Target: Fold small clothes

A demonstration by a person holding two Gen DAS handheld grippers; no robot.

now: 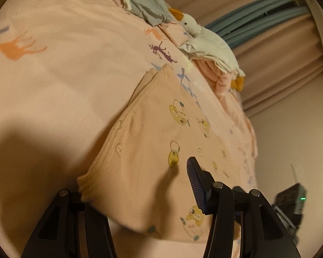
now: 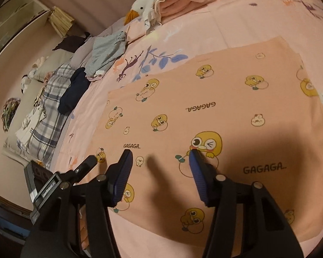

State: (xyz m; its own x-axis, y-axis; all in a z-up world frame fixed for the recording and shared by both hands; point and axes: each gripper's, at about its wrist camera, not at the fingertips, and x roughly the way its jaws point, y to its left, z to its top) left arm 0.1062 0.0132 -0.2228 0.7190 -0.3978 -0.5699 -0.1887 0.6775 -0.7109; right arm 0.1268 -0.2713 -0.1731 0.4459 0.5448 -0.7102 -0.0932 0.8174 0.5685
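Observation:
A peach garment printed with yellow cartoon ducks and "GAGAGA" lies spread flat on the bed in the right wrist view [image 2: 215, 107]. My right gripper [image 2: 161, 163] is open just above its near part, holding nothing. In the left wrist view the same garment [image 1: 152, 150] rises in a raised fold over my left gripper [image 1: 140, 180]. The right finger [image 1: 196, 178] stands clear of the cloth and the left finger is hidden under the fold, jaws wide apart. A ribbed edge [image 1: 86, 185] hangs by the hidden finger.
The pink animal-print bedsheet [image 2: 236, 19] covers the bed. A white goose plush [image 2: 144, 5] lies on folded pink and white laundry at the far side. A grey garment [image 2: 107, 51], a navy item [image 2: 75, 90] and a plaid cloth [image 2: 51, 116] lie along the left edge.

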